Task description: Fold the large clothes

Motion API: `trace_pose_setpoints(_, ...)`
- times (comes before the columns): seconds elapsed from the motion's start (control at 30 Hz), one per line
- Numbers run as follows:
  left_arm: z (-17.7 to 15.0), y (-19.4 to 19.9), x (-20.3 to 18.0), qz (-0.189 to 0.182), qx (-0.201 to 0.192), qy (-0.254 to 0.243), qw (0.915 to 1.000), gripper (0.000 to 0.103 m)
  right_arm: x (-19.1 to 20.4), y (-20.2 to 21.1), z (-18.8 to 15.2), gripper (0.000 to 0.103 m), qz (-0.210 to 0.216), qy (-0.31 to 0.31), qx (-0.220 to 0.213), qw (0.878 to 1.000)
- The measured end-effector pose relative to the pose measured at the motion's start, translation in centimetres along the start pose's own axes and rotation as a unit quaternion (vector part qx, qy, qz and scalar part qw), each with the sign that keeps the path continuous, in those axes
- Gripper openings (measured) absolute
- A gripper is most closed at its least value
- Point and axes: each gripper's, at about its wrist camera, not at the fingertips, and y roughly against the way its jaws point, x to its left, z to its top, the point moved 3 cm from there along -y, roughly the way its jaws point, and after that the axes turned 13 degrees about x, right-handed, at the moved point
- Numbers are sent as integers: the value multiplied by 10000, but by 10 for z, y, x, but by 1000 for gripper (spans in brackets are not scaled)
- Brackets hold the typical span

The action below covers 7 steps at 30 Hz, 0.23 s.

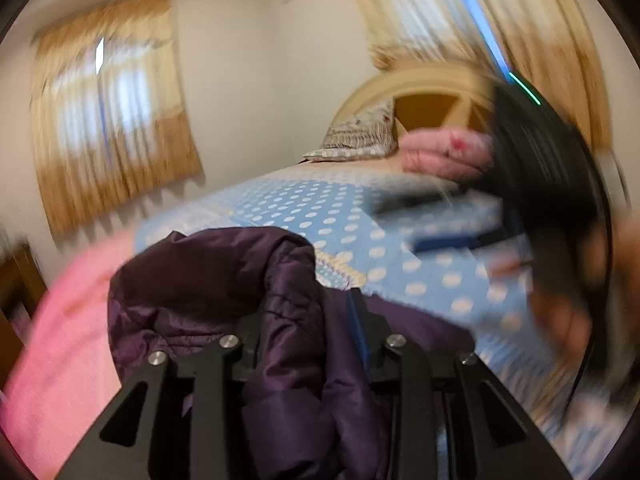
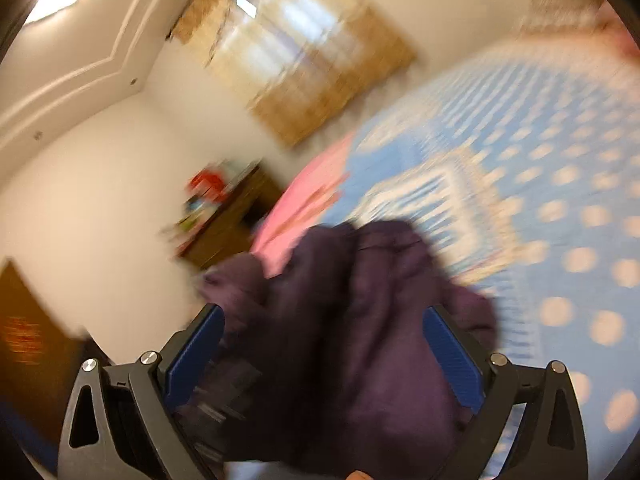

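Jacket: a dark purple quilted jacket [image 1: 224,280], bunched and lifted above the bed, filling the lower middle of both wrist views [image 2: 360,320].
Left gripper: the left gripper [image 1: 310,340] has its jaws drawn close together around a thick fold of the jacket; the cloth spills up and over the left finger and hides most of it, while a strip of blue pad shows on the right finger.
Right gripper: the right gripper [image 2: 324,356] has its jaws spread wide, the blue pads [image 2: 452,360] well apart, with a mass of the jacket lying between them; the picture is blurred, and I cannot tell whether the pads press the cloth or it only hangs there.
Bed: a bed with a light blue cover dotted in white [image 1: 320,208] lies beyond and beneath the jacket.
Headboard: a rounded cream headboard [image 1: 420,84] stands at the far end of the bed.
Pillow: a patterned pillow [image 1: 360,136] leans against the headboard, on its left side.
Pink bedding: a folded pink quilt [image 1: 444,152] rests just right of the pillow.
Pink cloth: a pink sheet [image 1: 60,340] lies left of the jacket, at the bed's near edge.
Curtains: tan curtains [image 1: 112,112] hang over a window on the wall left of the bed.
Cabinet: a brown wooden cabinet [image 2: 236,216] with blurred small items on top stands by the wall beyond the jacket in the right wrist view.
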Motion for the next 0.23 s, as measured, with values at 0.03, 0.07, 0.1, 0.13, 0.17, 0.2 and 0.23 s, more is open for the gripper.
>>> trace_pose_setpoints(0.03,-3,-1,-3,78,11,-121,9999,37,6,-10,11,101,-3,67,255,9997)
trace_pose_setpoints(0.07,-5,0,-7,167,1,-230,9996,38,14,-20,17,101,36,172,507,9986)
trace_pose_setpoints(0.1,-6,1,-8,232,-5,-264,9994,38,21,-32,23,101,184,292,786,9963)
trace_pose_setpoints(0.13,-7,1,-8,269,0,-290,9992,38,28,-44,28,101,287,342,1025,9937)
trace_pose_setpoints(0.17,-7,2,-7,267,9,-292,9992,39,33,-52,32,101,296,367,1219,9914)
trace_pose_setpoints(0.2,-7,4,-6,263,10,-295,9992,41,42,-65,35,101,304,472,1455,9878)
trace_pose_setpoints(0.23,-7,6,-5,274,11,-317,9991,41,46,-72,36,101,318,570,1641,9843)
